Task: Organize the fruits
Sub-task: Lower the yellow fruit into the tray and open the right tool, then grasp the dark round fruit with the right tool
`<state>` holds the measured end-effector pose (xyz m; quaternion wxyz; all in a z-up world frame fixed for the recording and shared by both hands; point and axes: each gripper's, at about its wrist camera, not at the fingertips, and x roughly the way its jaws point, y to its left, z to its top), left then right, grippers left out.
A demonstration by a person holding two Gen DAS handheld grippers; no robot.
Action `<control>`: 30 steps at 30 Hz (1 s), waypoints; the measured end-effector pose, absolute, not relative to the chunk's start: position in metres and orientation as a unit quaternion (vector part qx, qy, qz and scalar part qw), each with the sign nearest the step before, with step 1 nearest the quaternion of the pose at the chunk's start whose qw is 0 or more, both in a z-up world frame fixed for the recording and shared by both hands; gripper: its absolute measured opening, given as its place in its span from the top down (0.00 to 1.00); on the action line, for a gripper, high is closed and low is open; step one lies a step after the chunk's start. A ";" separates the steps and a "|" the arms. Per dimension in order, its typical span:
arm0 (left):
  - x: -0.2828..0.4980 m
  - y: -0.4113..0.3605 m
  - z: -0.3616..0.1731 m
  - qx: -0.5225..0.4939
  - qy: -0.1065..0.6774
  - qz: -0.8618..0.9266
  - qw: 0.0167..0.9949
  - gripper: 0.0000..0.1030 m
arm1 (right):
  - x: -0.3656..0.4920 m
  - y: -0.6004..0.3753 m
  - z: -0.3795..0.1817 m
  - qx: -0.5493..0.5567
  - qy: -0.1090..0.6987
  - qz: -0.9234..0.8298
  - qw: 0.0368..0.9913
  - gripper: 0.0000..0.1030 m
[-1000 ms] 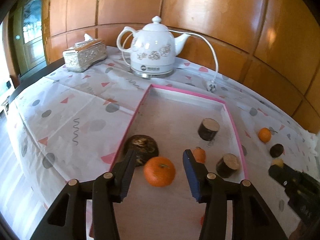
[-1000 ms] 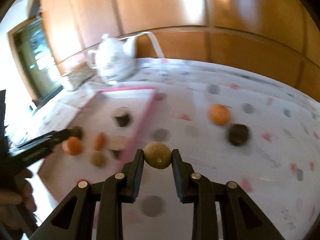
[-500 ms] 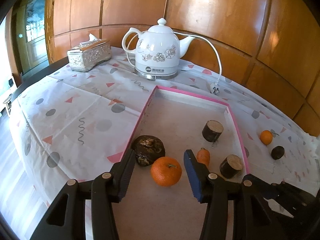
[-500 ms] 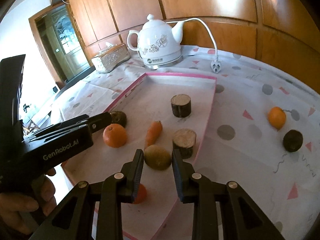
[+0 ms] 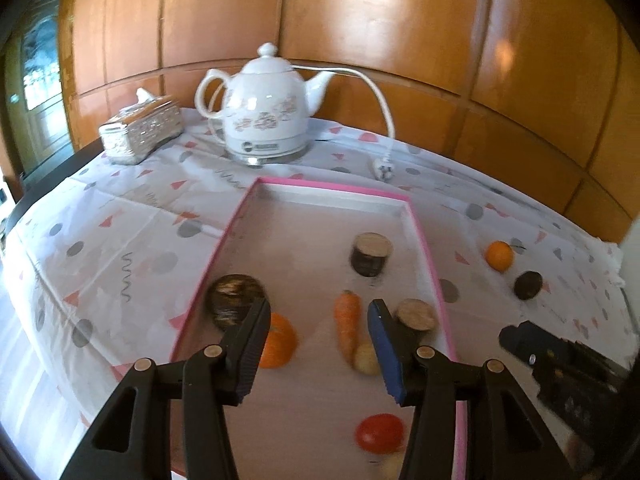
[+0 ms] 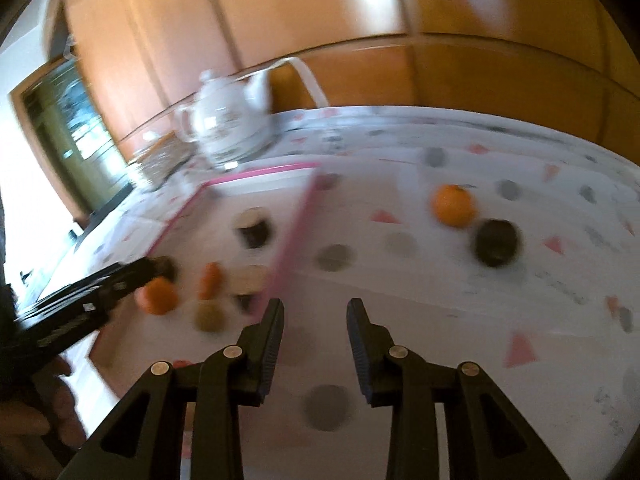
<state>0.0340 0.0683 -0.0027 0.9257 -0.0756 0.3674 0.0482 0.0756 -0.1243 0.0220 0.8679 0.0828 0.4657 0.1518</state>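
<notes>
A pink-rimmed tray [image 5: 420,236] holds an orange [image 5: 278,340], a carrot [image 5: 347,320], a kiwi [image 5: 366,358], a red tomato [image 5: 380,432], a dark round fruit [image 5: 234,300] and two wood stumps [image 5: 371,254]. My left gripper [image 5: 318,344] is open above the tray's near part, the orange beside its left finger. My right gripper [image 6: 316,340] is open and empty over the tablecloth, right of the tray [image 6: 292,236]. A second orange [image 6: 454,204] and a dark fruit [image 6: 496,242] lie on the cloth to its far right. The kiwi [image 6: 210,316] lies in the tray.
A white electric kettle [image 5: 266,120] with cord and plug stands behind the tray. A silver tissue box [image 5: 140,128] sits at the back left. Wood panelling runs behind the table. The right wrist view is blurred.
My right gripper has let go of the kiwi in the tray, opened and swung right over the cloth. My left gripper has shifted slightly, so the orange now sits beside its left finger.
</notes>
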 end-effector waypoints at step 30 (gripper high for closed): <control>0.100 -0.043 0.001 -0.021 0.397 -0.064 0.915 0.46 | 0.151 -0.211 -0.021 0.079 0.482 0.024 0.872 0.56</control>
